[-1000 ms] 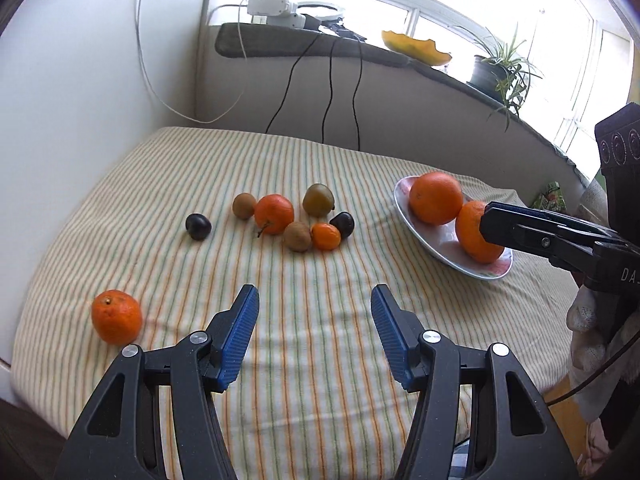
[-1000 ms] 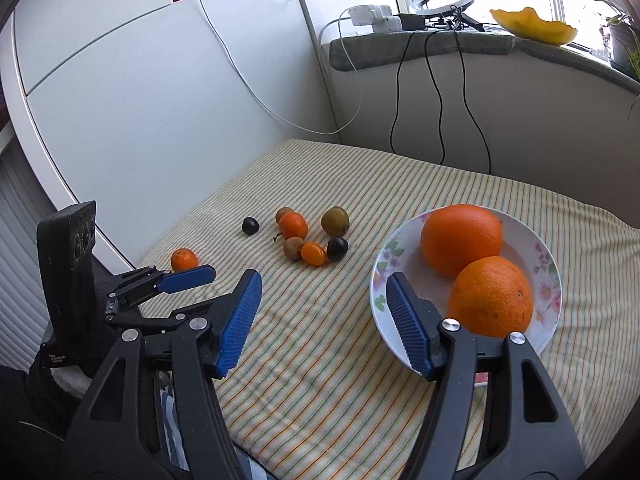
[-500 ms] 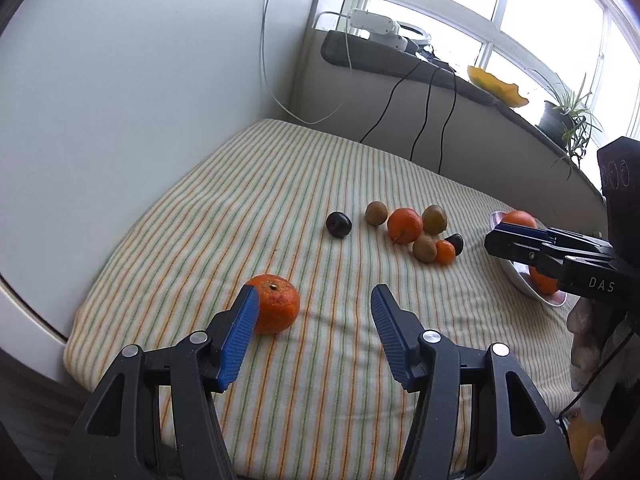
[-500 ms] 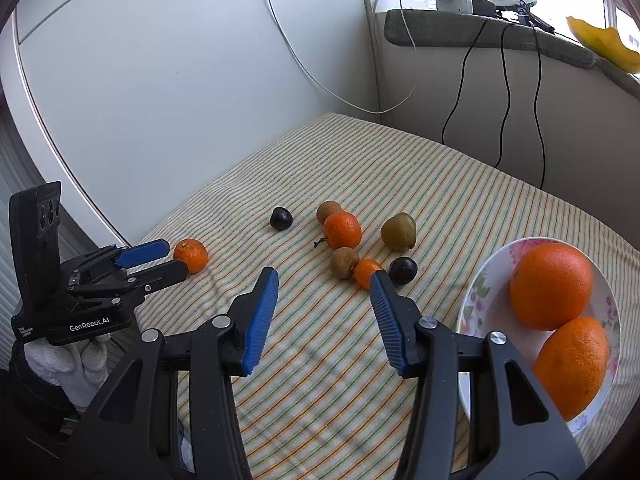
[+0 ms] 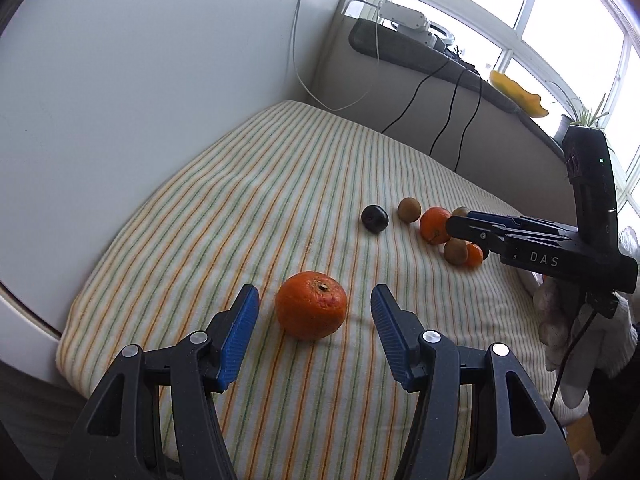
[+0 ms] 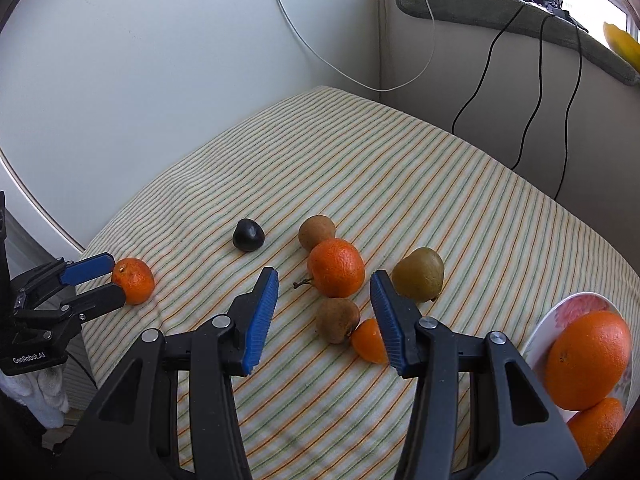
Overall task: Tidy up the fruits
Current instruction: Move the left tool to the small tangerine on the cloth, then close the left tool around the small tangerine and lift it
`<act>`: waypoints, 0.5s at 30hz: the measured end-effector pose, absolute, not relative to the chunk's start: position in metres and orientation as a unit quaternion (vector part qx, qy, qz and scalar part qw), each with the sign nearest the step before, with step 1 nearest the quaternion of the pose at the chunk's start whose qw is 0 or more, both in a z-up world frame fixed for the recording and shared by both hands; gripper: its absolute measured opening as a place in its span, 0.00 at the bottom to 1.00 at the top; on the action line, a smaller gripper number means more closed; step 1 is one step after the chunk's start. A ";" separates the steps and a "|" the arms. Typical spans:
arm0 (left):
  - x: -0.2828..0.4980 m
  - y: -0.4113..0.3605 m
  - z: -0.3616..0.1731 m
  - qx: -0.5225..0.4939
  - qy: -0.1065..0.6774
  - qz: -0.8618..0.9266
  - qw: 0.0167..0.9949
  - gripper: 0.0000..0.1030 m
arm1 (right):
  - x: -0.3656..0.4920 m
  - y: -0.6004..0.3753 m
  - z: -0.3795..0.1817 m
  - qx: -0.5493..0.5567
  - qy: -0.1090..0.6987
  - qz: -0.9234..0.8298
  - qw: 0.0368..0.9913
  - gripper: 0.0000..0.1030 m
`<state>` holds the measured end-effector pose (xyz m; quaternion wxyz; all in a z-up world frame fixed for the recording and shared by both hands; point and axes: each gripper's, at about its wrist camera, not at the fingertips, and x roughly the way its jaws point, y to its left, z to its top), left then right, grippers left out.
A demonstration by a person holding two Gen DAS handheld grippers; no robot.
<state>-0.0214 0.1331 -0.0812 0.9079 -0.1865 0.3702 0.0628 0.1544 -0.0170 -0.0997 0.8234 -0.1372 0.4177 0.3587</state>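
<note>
My left gripper point(image 5: 314, 320) is open, its jaws on either side of a lone mandarin point(image 5: 311, 305) near the table's left front edge, not touching it; the mandarin also shows in the right wrist view point(image 6: 134, 280). My right gripper point(image 6: 324, 308) is open and hovers over a cluster: a mandarin with a stem point(image 6: 336, 267), a brown kiwi point(image 6: 337, 319), a small orange fruit point(image 6: 370, 346), a green-brown kiwi point(image 6: 419, 274), another kiwi point(image 6: 316, 232) and a dark plum point(image 6: 248, 235). A flowered plate point(image 6: 560, 312) at the right holds two large oranges point(image 6: 586, 360).
The table is covered by a striped cloth point(image 5: 280, 184). A white wall point(image 5: 160, 60) stands at the left and a ledge with black cables point(image 6: 536, 80) at the back. The right gripper's arm point(image 5: 532, 244) reaches across the cluster in the left wrist view.
My left gripper has swung left and closed in on the lone mandarin, which now lies between its jaws. My right gripper has moved from the plate over to the fruit cluster.
</note>
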 end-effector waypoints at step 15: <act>-0.010 0.135 -0.094 -0.180 0.384 0.062 0.903 0.54 | 0.175 -0.001 -0.120 -0.152 0.442 0.356 0.809 0.39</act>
